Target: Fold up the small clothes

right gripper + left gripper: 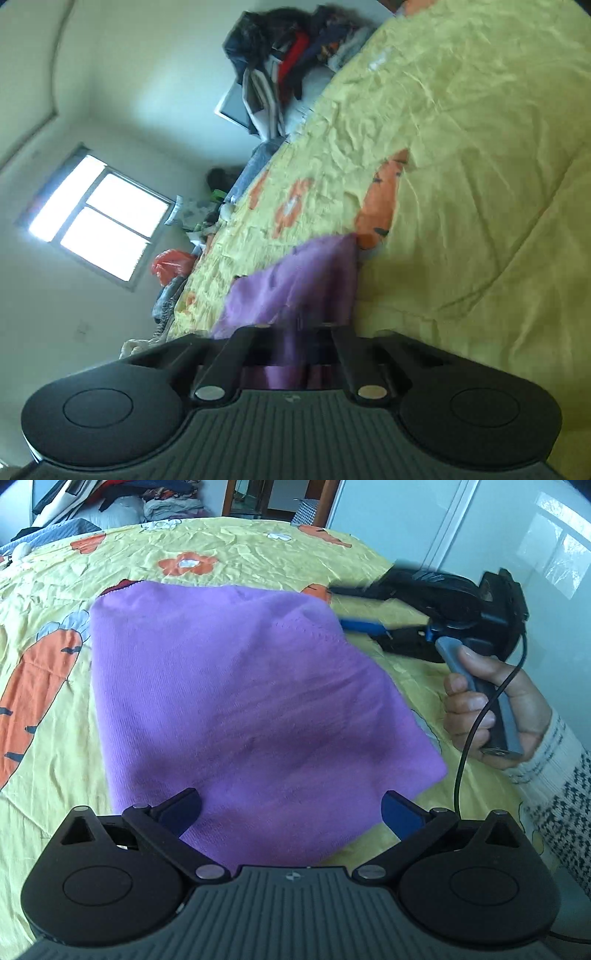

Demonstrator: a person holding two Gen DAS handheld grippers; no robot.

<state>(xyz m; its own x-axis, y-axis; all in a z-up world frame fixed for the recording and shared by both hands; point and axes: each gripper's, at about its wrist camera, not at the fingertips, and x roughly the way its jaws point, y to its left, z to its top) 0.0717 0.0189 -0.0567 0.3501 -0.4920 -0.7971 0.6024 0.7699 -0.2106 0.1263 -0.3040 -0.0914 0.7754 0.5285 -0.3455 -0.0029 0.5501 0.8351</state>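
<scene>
Purple cloth [236, 709] on carrot-print bedspread [258, 550] — left gripper [291, 812] spread wide above it

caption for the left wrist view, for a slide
Open left gripper over purple cloth on bed; right gripper at its edge.

Black left gripper [290, 810] with blue finger pads [400, 814], silver screws, ribbed grey housing — right gripper [364, 607] grey-handled, black cable, knit cream-and-black patterned sleeve [557, 775].

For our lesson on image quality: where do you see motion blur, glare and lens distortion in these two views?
Left wrist view: right gripper streaked with motion blur, bedspread bowed by fisheye. Right wrist view: window blown out white, purple cloth smeared, picture tilted sideways.
</scene>
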